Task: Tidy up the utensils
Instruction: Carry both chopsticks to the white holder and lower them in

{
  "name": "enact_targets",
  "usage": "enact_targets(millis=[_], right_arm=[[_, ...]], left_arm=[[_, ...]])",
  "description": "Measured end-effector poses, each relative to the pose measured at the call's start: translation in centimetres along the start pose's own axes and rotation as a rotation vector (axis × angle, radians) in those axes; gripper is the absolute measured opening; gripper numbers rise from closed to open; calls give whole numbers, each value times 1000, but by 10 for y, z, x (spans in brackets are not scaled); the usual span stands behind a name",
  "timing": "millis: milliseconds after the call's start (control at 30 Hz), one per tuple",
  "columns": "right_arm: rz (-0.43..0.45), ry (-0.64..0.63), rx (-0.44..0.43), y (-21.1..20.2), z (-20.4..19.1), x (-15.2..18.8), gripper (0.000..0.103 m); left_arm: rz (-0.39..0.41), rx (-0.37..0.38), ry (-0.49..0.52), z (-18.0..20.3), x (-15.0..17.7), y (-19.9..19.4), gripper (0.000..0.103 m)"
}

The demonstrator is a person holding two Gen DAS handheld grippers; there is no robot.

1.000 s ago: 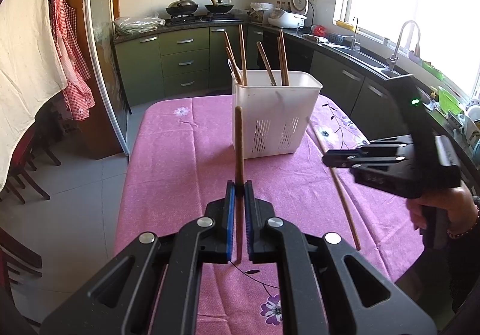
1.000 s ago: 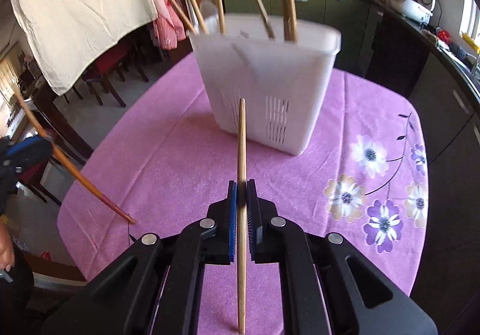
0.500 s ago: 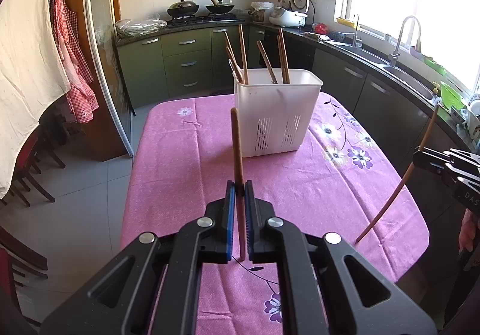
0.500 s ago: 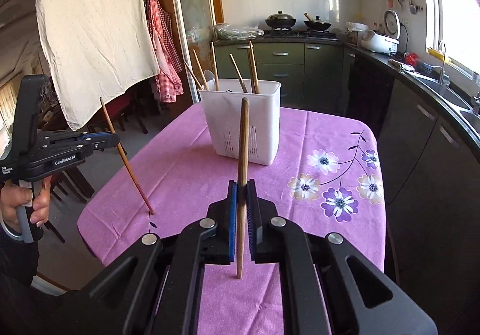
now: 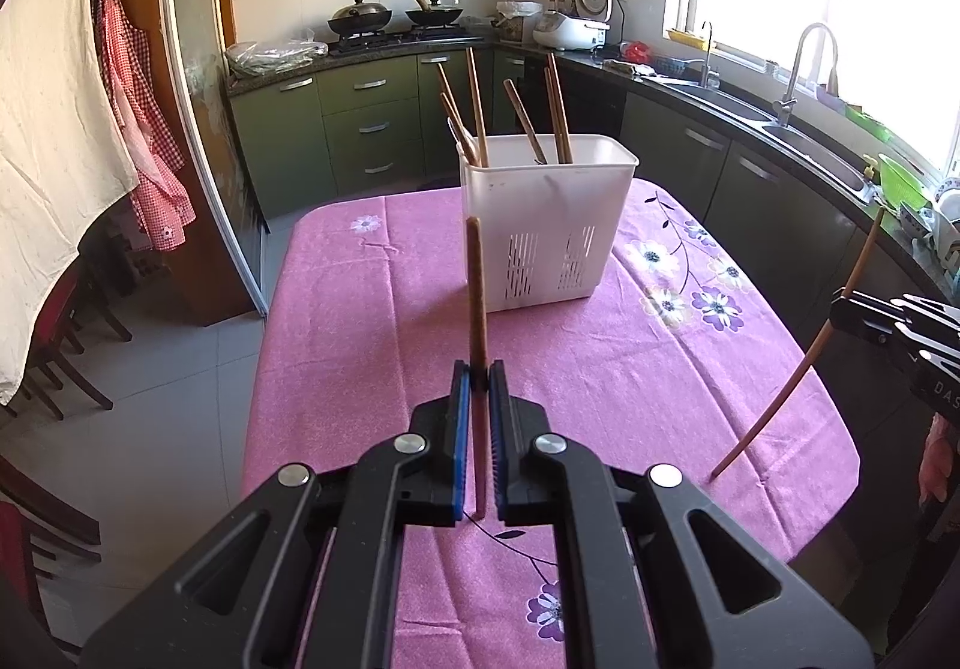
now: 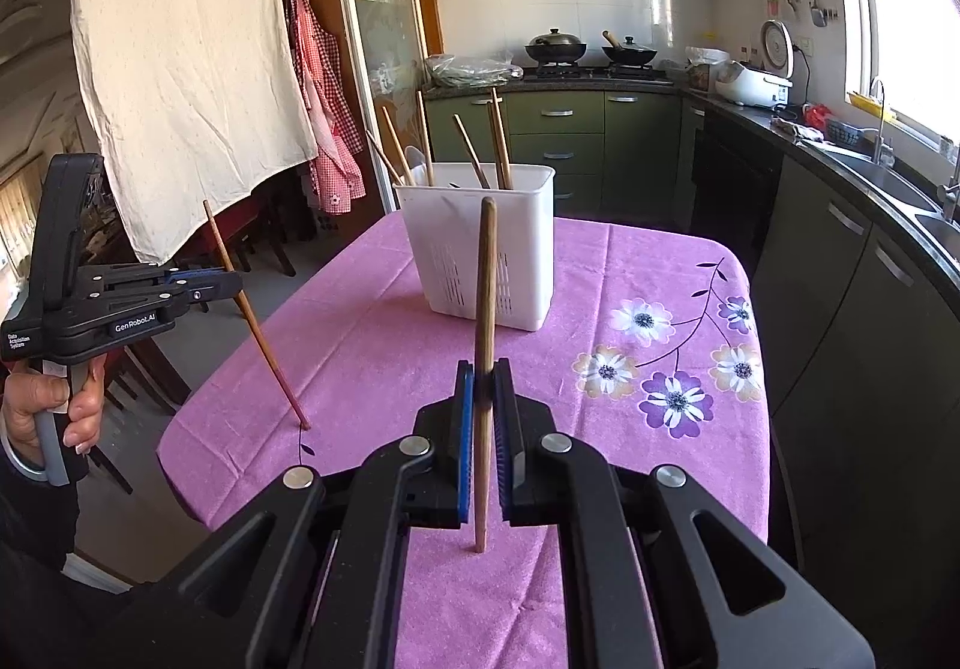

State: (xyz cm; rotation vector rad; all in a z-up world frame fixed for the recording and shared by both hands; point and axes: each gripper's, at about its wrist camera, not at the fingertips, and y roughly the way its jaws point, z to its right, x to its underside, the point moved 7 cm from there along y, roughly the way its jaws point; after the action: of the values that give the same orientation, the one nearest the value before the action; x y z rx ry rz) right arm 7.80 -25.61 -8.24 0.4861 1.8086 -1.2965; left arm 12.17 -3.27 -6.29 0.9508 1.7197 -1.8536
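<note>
A white slotted utensil basket stands on the pink flowered tablecloth and holds several wooden chopsticks. My left gripper is shut on a wooden chopstick, held upright near the table's front edge. My right gripper is shut on another wooden chopstick, held upright and slightly tilted, off the table's right front corner. Both are well short of the basket.
Green kitchen cabinets, a stove with pans, a rice cooker and a sink line the far and right walls. A white cloth and a checked apron hang at left over dark chairs.
Both grippers have pulled back from the basket toward the table's near edge. The right gripper swung away to the right and its chopstick turned from lying level to upright.
</note>
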Motion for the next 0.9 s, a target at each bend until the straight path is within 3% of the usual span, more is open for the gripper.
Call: enact_targets(millis=[567, 900], right_arm=[[33, -17, -37, -5, -8, -25, 7], [114, -56, -73, -22, -12, -92, 7]], left_arm=[[26, 13, 15, 2, -19, -8, 6], [80, 57, 67, 14, -70, -24, 6]])
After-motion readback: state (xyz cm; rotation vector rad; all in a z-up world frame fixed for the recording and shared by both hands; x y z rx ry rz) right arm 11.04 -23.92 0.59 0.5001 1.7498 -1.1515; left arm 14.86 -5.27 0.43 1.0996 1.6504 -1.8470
